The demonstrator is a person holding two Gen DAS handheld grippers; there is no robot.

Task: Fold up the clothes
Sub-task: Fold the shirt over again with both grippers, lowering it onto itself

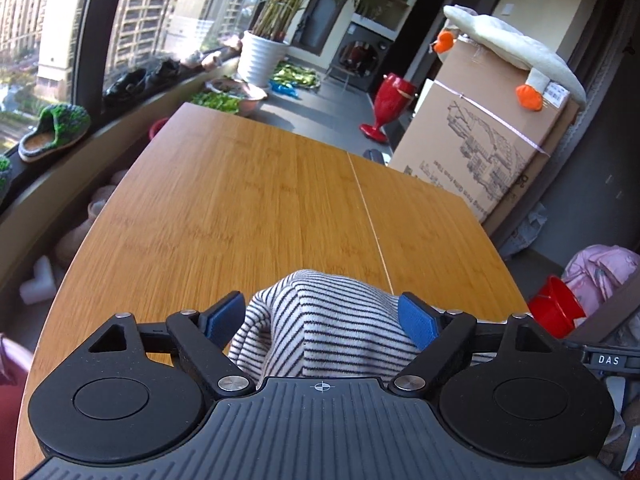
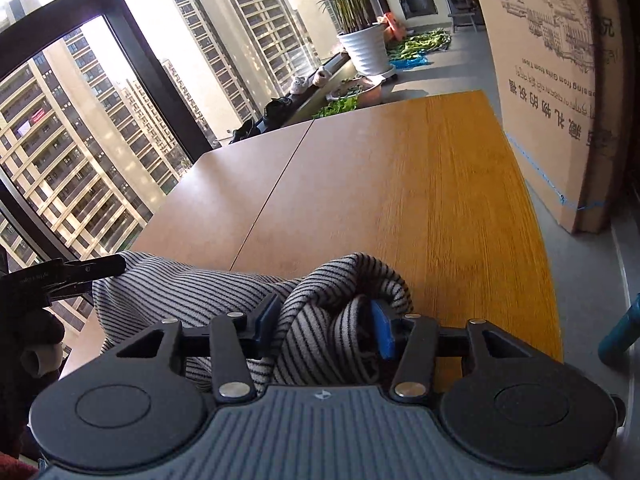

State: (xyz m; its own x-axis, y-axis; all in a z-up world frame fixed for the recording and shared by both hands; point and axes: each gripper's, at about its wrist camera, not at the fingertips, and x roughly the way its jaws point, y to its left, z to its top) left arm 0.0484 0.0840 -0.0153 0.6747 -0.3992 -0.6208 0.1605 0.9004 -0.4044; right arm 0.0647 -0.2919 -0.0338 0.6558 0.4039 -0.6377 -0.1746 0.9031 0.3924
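A black-and-white striped garment (image 1: 320,328) lies bunched at the near edge of the wooden table (image 1: 248,200). My left gripper (image 1: 322,318) stands wide around the bunch. Its blue pads (image 1: 418,320) flank the cloth without squeezing it. In the right wrist view the same striped garment (image 2: 320,320) is crumpled between the blue pads (image 2: 382,332) of my right gripper (image 2: 324,326), which is shut on a thick fold. The rest of the cloth spreads to the left. There the black fingers of the left gripper (image 2: 114,270) reach its far edge.
A tall cardboard box (image 1: 480,148) with a plush goose (image 1: 512,48) on top stands past the table's right side. A red bucket (image 1: 556,308) and pink clothing (image 1: 604,268) sit at the near right. A window ledge with slippers (image 1: 54,132), shoes and a white plant pot (image 1: 262,58) runs along the left.
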